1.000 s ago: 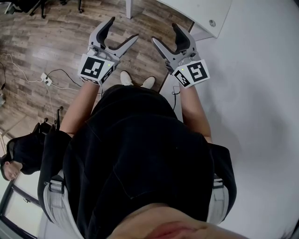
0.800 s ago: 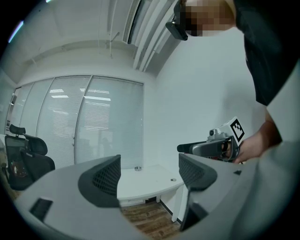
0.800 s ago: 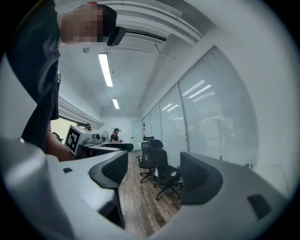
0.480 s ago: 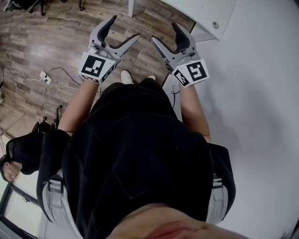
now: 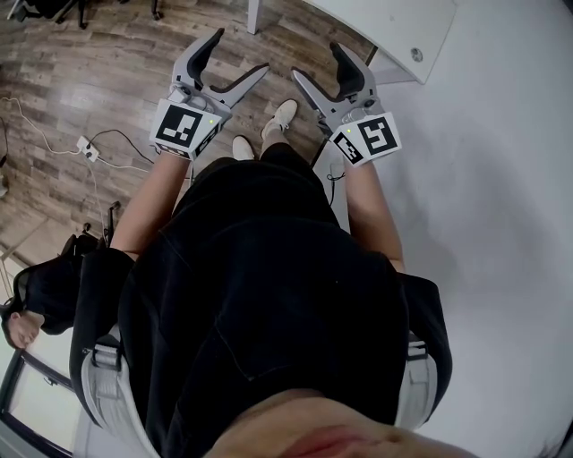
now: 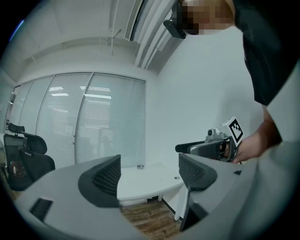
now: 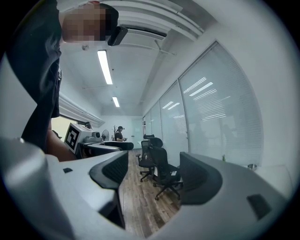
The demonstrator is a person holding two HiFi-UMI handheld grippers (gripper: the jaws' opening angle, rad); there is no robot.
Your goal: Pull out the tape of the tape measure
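1. I read the left gripper (image 5: 236, 59) and the right gripper (image 5: 317, 66) as wide open, both empty.
2. Tape measure: not in any view.
3. Both are held level over the floor (image 5: 98, 72), probably in transit to the white table (image 5: 385, 22).

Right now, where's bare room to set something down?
The table top is mostly bare, with one small round thing near its corner. The floor ahead of the shoes is free. Cables crowd its left.

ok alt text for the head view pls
Looking down, a person in black holds the left claw and right claw out over a wooden floor, both open and empty. A white table corner lies ahead; no tape measure shows.
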